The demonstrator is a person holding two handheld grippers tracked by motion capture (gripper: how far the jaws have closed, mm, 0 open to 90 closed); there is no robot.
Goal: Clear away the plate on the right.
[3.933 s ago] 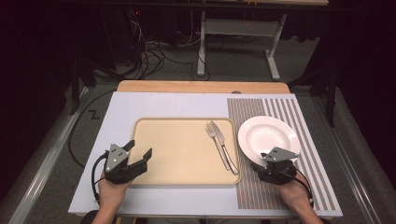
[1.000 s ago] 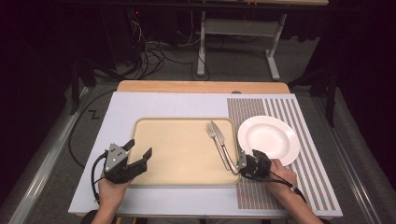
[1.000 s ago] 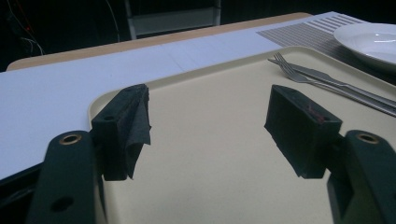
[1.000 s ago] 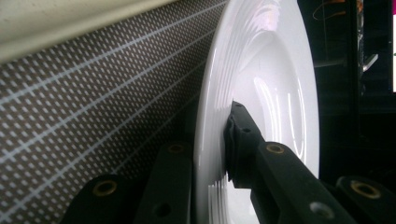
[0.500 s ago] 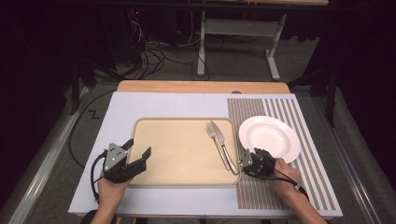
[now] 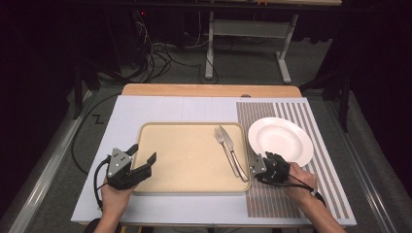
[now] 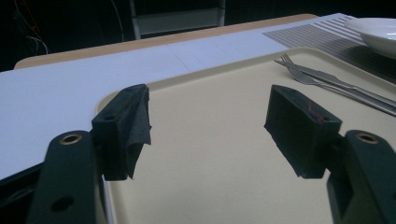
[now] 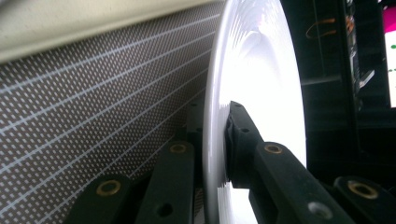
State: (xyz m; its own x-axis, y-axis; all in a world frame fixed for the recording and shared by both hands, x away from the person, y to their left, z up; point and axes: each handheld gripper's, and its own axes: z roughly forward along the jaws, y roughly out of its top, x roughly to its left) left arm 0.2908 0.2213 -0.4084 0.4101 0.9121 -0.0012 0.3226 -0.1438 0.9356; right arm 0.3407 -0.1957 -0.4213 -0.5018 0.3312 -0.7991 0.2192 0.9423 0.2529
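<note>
White plate (image 6: 282, 138) rim pinched by right gripper (image 6: 265, 167) fingers, left gripper (image 6: 143, 158) fingers spread over tray (image 6: 189, 177).

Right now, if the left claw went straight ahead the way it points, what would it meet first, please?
The left claw points open across the bare tray. First in line, probably, are the fork and knife at the tray's far side, though depth is hard to judge.

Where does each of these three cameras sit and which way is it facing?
High view: above the person's side, looking forward and down; both hands, left gripper, right gripper.
Left gripper view: on that gripper, looking over the tray between open jaws.
Right gripper view: rolled sideways, jaws clamped on the plate rim.
Shared: the plate, the striped mat.
</note>
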